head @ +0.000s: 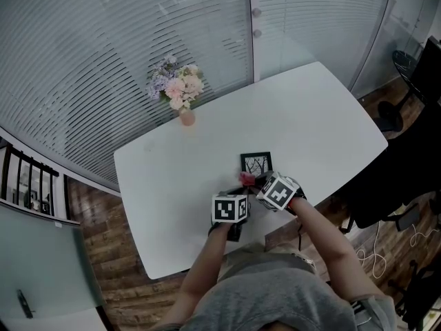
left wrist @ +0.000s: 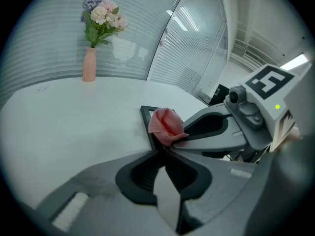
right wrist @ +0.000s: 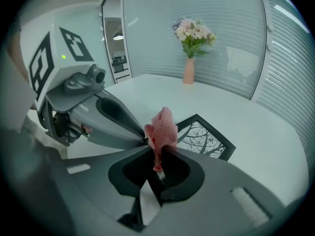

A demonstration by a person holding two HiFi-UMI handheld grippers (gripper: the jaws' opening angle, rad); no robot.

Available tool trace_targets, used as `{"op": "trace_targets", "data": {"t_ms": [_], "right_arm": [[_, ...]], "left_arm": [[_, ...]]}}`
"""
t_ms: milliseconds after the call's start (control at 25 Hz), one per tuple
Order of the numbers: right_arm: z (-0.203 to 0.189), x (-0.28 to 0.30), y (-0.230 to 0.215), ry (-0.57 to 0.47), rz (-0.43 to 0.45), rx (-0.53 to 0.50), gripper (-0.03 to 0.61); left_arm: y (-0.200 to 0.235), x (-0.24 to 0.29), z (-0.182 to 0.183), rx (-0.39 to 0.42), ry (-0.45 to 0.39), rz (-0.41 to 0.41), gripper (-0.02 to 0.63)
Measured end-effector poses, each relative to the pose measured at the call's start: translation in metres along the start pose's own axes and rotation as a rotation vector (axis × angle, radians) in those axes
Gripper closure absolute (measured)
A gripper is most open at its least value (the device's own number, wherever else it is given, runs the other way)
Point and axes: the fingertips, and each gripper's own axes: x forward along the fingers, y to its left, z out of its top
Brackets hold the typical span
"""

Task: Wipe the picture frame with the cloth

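Head view: white oval table [head: 324, 126]. A small black-framed picture frame with a bare-tree print [head: 256, 163] sits near the near edge, a bit right of centre. It looks flat or close to it; I can't tell the exact tilt.

Right gripper [right wrist: 156, 157]: jaws clamped on the crumpled pink waffle-weave cloth [right wrist: 161, 128]. A strip runs down between the pads and the bunch sticks up above the tips. The cloth sits at the frame's 7 o'clock corner and covers it, with the rest of the print exposed.

Left gripper [left wrist: 160, 150]: jaws closed together, no gap. The tips are right under the cloth, where the frame's dark edge runs in. I can't tell whether they pinch that edge or just touch it.

The two grippers meet tip to tip at the cloth. From the frame, the left one comes in from 7 o'clock and the right one from 5 o'clock.

A slim pink ceramic vase [head: 187, 116] with pink, white and lilac flowers [head: 176, 85] stands at the frame's 11 o'clock, well apart, by the far table edge. Beyond it is a glass wall with horizontal blinds [head: 124, 40].
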Motion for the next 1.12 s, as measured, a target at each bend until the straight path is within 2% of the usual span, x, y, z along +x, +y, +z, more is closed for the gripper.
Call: {"op": "trace_targets", "data": {"t_ms": [440,800,1120], "right_arm": [[0.019,-0.016,-0.035,-0.071,-0.088,0.007,0.534],[0.023,-0.020,-0.076,-0.056,-0.170,0.013,0.534],[0.017,-0.011,-0.097,-0.030,-0.197,0.013,0.534]], "left_arm": [[0.001,0.001,-0.001,-0.006,0.003,-0.004,0.568],[0.001,0.000,-0.001,-0.015,0.002,-0.011,0.568],[0.001,0.000,0.000,-0.016,0.007,-0.012,0.568]]}}
